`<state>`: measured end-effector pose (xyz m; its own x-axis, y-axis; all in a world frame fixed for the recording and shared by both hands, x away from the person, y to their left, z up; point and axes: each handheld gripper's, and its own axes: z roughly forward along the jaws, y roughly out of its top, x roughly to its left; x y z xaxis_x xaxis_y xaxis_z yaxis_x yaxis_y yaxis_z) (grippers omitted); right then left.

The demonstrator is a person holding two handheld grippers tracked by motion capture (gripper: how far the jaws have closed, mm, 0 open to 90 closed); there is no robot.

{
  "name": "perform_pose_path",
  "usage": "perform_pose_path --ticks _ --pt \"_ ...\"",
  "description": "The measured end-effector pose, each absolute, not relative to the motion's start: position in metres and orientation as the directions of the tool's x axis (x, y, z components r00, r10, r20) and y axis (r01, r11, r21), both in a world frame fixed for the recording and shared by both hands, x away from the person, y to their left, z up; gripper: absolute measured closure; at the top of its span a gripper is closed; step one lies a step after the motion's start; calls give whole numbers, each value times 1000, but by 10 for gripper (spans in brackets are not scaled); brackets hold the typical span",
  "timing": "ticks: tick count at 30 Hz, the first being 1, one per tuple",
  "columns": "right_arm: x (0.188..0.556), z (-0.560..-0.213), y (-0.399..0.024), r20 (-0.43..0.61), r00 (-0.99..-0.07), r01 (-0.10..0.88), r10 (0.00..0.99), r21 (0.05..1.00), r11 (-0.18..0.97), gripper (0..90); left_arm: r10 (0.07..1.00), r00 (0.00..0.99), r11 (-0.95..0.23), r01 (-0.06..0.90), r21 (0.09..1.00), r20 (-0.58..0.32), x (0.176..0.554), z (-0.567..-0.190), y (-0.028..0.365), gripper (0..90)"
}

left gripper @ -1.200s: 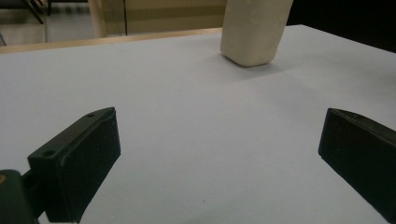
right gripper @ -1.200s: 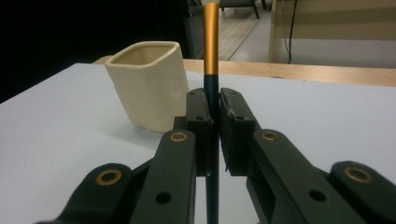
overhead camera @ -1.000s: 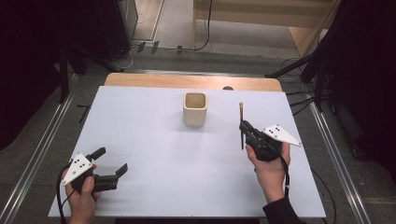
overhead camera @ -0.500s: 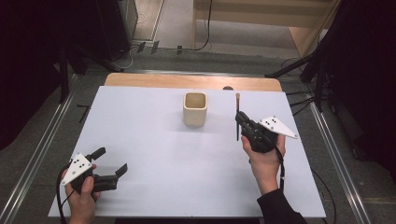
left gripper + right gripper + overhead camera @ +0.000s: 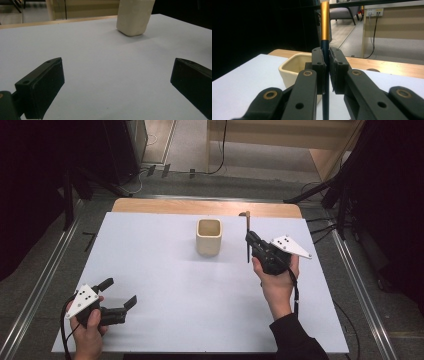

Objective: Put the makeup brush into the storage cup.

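Left gripper [image 5: 119, 296] is parked low at the near left corner of the white table [image 5: 150, 270], jaws spread wide with nothing between them. Further right, near the middle back, a cream square cup [image 5: 208, 236] is seen standing upright. Just right of it, the right gripper [image 5: 248, 236] is pinched tight on a thin dark stick [image 5: 325, 50] with a gold upper part, held upright above the table.

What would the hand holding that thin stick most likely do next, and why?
Probably carry it a little to the left, over the cream cup, then lower it in. The right gripper is shut on the stick, held upright just right of the cup, whose mouth is open. The left gripper rests open, far off.
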<state>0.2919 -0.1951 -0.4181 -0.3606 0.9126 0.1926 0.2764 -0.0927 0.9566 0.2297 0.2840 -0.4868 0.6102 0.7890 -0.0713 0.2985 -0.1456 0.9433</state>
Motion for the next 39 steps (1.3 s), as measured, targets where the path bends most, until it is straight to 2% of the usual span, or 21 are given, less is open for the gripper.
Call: perform_pose_path --ticks 39 --pt "348 -396 -157 177 -398 259 900 963 -75 848 787 612 -134 300 945 -83 229 -486 285 0"
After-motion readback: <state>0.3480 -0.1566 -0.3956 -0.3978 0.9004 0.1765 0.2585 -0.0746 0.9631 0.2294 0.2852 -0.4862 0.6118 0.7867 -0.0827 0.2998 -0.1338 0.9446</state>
